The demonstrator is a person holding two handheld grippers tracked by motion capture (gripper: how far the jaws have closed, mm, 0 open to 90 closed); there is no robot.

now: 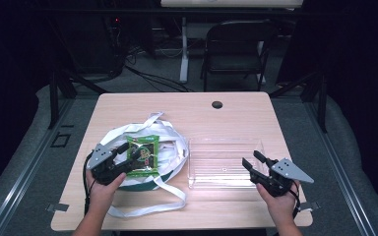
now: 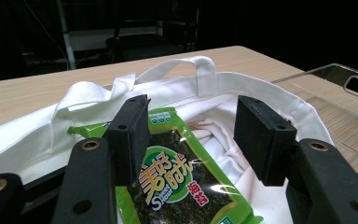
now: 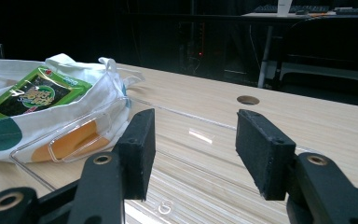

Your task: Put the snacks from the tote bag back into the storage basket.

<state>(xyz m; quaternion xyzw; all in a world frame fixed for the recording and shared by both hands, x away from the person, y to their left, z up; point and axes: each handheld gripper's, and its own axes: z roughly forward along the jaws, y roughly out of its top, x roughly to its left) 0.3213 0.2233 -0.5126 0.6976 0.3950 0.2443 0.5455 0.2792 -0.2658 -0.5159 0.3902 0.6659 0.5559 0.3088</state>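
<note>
While the left gripper point(image 1: 124, 156) hovered with jaws apart, the green seaweed packet point(image 1: 143, 156) lay glossy on the white tote bag point(image 1: 170, 142). Right gripper point(image 1: 252, 163) gaped over the clear tray point(image 1: 224, 145).

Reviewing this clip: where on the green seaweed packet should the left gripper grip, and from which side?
Probably its near short edge, coming from the person's side. The seaweed packet lies flat on the white tote bag, its long axis running away from the left gripper, whose open jaws already straddle that end in the left gripper view.
</note>
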